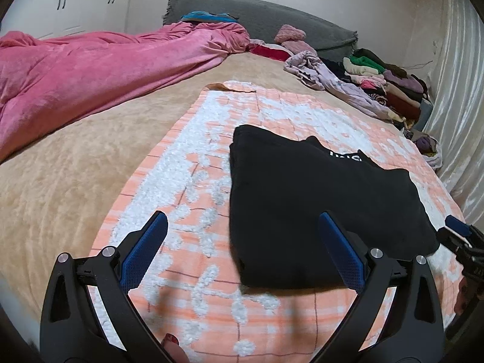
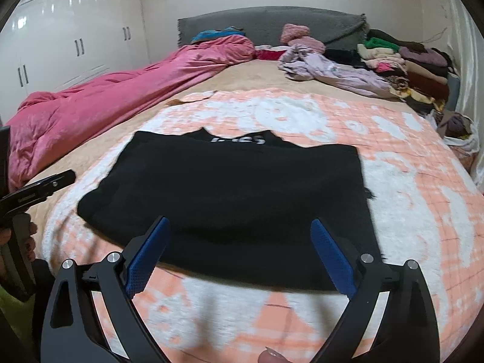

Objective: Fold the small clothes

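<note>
A black garment [image 2: 224, 193] is lying folded over on an orange-and-white checked blanket [image 2: 408, 211] spread across the bed [image 1: 75, 163], its white lettering peeking out at the far edge — toward twelve o'clock in the right wrist view.

The left tongs [image 1: 242, 254] are standing wide open with nothing between the blue pads [image 1: 142, 257]; the garment's near left corner is sitting at about one o'clock from them, partly behind the right-hand finger.

The right tongs [image 2: 240, 255] are also gaping open and gripping nothing, hovering over the garment's near edge, which is running across at twelve o'clock just beyond the fingertips.

Each pair of tongs is showing at the edge of the other's view — the right one at three o'clock, the left at nine.

A pink duvet [image 2: 99, 106] is lying bunched along the bed at ten o'clock, and a heap of mixed clothes [image 2: 402, 72] is piled at two o'clock beside the grey headboard [image 2: 272, 21].
</note>
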Tool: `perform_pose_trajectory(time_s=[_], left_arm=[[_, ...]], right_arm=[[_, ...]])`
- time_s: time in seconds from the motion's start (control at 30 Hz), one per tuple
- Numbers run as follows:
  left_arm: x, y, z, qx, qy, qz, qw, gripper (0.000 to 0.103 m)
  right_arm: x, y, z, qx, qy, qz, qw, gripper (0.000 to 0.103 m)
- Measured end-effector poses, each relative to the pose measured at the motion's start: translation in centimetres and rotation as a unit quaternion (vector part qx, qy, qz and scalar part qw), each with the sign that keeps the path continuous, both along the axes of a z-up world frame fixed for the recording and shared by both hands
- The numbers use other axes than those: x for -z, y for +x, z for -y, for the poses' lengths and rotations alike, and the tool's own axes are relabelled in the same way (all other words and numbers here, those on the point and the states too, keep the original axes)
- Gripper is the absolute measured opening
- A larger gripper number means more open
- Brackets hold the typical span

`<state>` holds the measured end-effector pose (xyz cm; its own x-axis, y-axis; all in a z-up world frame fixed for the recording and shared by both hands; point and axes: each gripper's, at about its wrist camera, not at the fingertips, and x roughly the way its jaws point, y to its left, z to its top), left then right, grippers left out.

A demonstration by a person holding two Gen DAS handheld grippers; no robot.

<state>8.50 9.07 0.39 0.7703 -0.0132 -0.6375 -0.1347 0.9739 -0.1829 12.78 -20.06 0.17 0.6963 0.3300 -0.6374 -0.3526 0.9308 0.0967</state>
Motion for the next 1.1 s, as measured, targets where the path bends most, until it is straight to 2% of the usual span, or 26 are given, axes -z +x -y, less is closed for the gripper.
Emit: perform_pose_trajectory(time_s=[0.27,0.57,0.87,1.0,1.1], left_arm=[[0.0,0.2,-1.7,-0.016,-0.005,-0.005,0.9998,0.093],[0.7,1.2,-3.4,-0.034,0.001,-0.022,0.9992,0.093],[1.3,2.8,-5.0,-0.048,-0.007,-0.04,0.998,0.093],[1.9,4.0,-5.8,-0.054,-0.031,-0.052,0.9967,0.093],[2.4,5.1,-5.8,-0.052,-0.031,-0.065,0.996,0.093]], right_arm=[[0.4,-0.3,-5.7,-0.064,-0.014,0.0,0.998,0.094],[2.1,-0.7,-12.6,-0.139,-0.055,0.006,0.989,0.094],[3.9,-0.9,-16.6,-0.181,-0.1,0.024,0.978,0.094],[4.3,-1.0,-17.5,-0.195,-0.112,0.03,0.974,0.094],[4.8,-1.0,-18.1,-0.204,-0.128,0.037,0.97,0.094]])
